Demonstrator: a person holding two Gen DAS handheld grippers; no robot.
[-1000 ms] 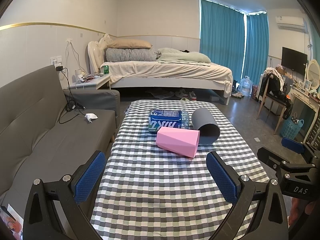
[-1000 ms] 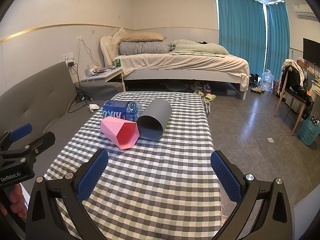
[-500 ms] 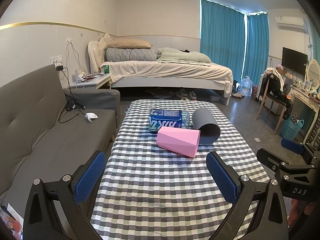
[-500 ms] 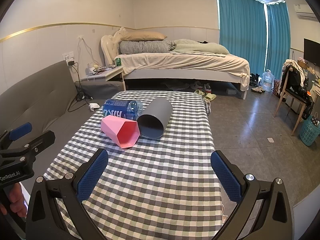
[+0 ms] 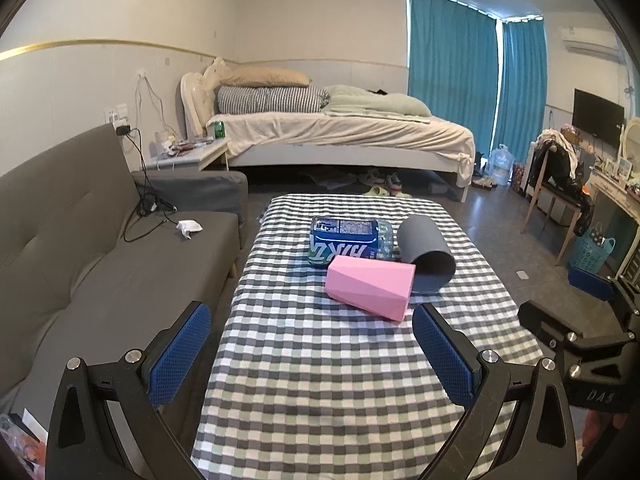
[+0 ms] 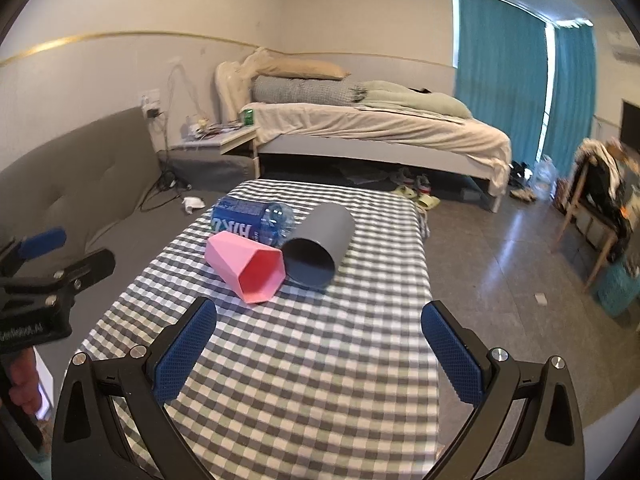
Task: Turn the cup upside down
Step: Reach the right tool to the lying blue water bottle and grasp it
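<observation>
A pink faceted cup (image 5: 370,287) (image 6: 250,266) lies on its side on the checked table (image 5: 340,380) (image 6: 312,360), mouth toward the right gripper. Beside it a grey round cup (image 5: 426,254) (image 6: 320,246) also lies on its side, mouth toward the near right. Behind both rests a blue-labelled water bottle (image 5: 348,242) (image 6: 250,222). My left gripper (image 5: 312,350) is open, short of the pink cup with nothing between its fingers. My right gripper (image 6: 319,346) is open too, nearer the cups, empty. Each gripper shows at the edge of the other's view.
A grey sofa (image 5: 80,248) runs along the table's left side. A bed (image 5: 340,132) and bedside table (image 5: 188,154) stand beyond. To the right are tiled floor, a chair with clothes (image 5: 556,176) and a blue basket (image 5: 596,250). Bare tablecloth lies between grippers and cups.
The right gripper has moved forward toward the cups and turned slightly, so they look larger and blurred. The left gripper has barely moved. The cups and bottle lie as before.
</observation>
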